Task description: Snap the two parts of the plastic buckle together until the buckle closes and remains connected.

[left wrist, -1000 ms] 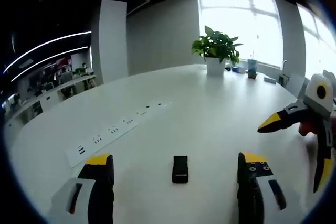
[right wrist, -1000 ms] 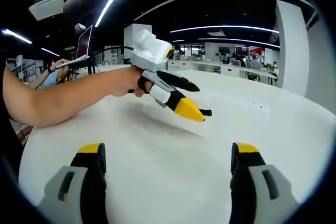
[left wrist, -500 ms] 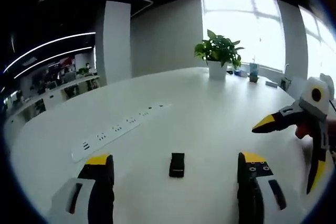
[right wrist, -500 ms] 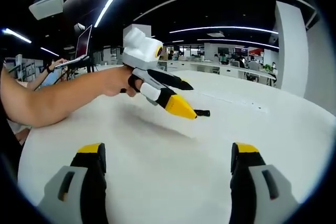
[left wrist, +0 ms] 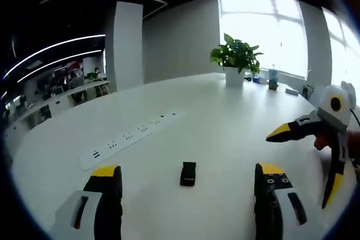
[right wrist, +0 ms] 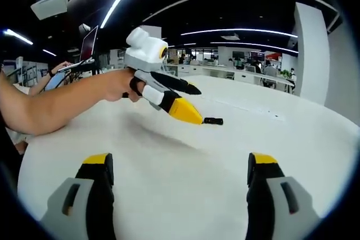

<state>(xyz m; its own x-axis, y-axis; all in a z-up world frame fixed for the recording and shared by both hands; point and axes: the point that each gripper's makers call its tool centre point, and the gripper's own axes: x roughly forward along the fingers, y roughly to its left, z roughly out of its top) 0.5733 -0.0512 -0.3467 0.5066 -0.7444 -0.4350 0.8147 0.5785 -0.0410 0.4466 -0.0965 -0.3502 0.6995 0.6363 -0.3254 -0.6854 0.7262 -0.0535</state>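
A small black plastic buckle [left wrist: 188, 173] lies on the white table, between and a little ahead of my left gripper's [left wrist: 188, 175] jaws, which stand wide apart with nothing in them. The right gripper view has the same buckle [right wrist: 213, 121] farther off, just beyond the tip of the left gripper [right wrist: 185, 100], held above the table by a person's arm. My right gripper [right wrist: 180, 164] is open and empty, low over bare table. It also comes into the left gripper view from the right as the right gripper [left wrist: 306, 158], jaws spread.
A white power strip [left wrist: 128, 140] runs across the table left of the buckle. A potted plant [left wrist: 235, 59] and small items stand at the far edge by bright windows. A person's arm [right wrist: 50, 105] reaches in from the left. Office desks lie beyond the table.
The left gripper has drawn back a little, so the buckle sits slightly farther ahead. In the right gripper view it has shifted left, uncovering the buckle. The buckle has not moved.
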